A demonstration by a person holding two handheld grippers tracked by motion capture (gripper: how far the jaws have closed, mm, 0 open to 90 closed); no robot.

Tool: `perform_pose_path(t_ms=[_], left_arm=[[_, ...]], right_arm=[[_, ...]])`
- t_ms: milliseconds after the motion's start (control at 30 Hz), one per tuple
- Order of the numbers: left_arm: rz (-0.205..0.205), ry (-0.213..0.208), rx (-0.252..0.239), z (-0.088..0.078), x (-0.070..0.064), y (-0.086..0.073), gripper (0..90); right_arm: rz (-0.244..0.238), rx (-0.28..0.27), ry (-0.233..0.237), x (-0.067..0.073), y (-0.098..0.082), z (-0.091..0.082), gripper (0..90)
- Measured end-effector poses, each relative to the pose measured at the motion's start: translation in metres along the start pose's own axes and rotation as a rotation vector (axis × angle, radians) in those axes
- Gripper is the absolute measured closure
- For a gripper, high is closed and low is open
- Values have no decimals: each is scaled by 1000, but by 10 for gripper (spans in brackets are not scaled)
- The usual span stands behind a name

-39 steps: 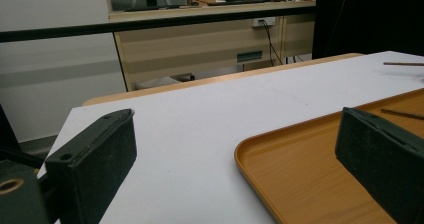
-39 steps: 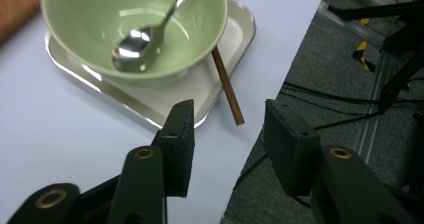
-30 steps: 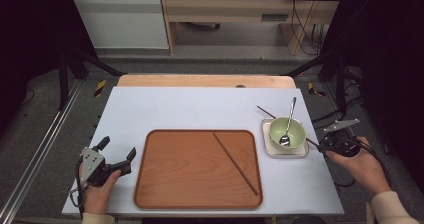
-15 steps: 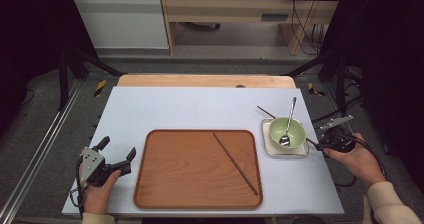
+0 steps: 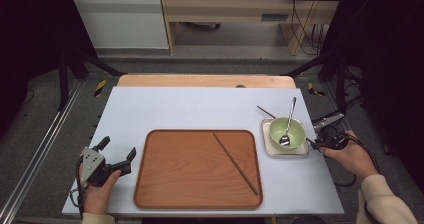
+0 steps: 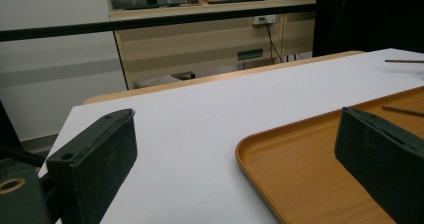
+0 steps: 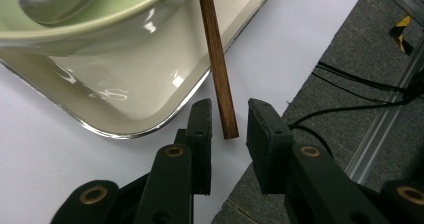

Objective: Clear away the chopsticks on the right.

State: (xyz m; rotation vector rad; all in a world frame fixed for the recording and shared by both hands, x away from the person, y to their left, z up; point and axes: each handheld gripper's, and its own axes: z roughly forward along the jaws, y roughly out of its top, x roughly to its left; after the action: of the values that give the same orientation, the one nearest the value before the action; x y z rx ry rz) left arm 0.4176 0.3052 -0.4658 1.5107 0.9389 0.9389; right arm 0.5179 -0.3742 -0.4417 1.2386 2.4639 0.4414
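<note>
A brown tray point(image 5: 180, 184) lies at the table's middle front with one wooden chopstick point(image 5: 235, 162) lying slantwise on it. To its right, a green bowl point(image 5: 295, 129) holding a metal spoon point(image 5: 289, 119) stands on a small cream plate point(image 5: 272, 151). A second chopstick point(image 5: 265, 111) runs under the bowl's far side. Its near end point(image 7: 222, 99) lies between the jaws of my right gripper point(image 7: 229, 106), which stand slightly apart around it. My left gripper point(image 5: 118, 149) rests wide open at the tray's left edge point(image 6: 310, 174), holding nothing.
The white table point(image 5: 200, 109) ends just right of my right gripper point(image 5: 320, 141), with dark floor and cables point(image 7: 350, 109) beyond that edge. A wooden strip point(image 5: 200, 80) runs along the far side.
My right gripper has moved a little left, towards the plate and the end of the second chopstick. The left gripper has stayed put.
</note>
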Motion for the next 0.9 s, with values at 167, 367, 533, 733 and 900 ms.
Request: perform_pose_path(t_ms=[167,367,533,733,900], left_arm=[[3,1,1,0,0,0,31],[2,3,1,0,1,0,32],[4,3,1,0,1,0,32],[2,4,-1,0,1,0,32],[4,3,-1,0,0,0,31]], right_arm=[[-14,20,4,-1,2,5,735],[-43,21,11,-1,3,8,817],[-28,1,9,1,3,5,844],[41,-53,-46,-7,2,-10,845],[109,-119,-132,-8,8,-30,845]])
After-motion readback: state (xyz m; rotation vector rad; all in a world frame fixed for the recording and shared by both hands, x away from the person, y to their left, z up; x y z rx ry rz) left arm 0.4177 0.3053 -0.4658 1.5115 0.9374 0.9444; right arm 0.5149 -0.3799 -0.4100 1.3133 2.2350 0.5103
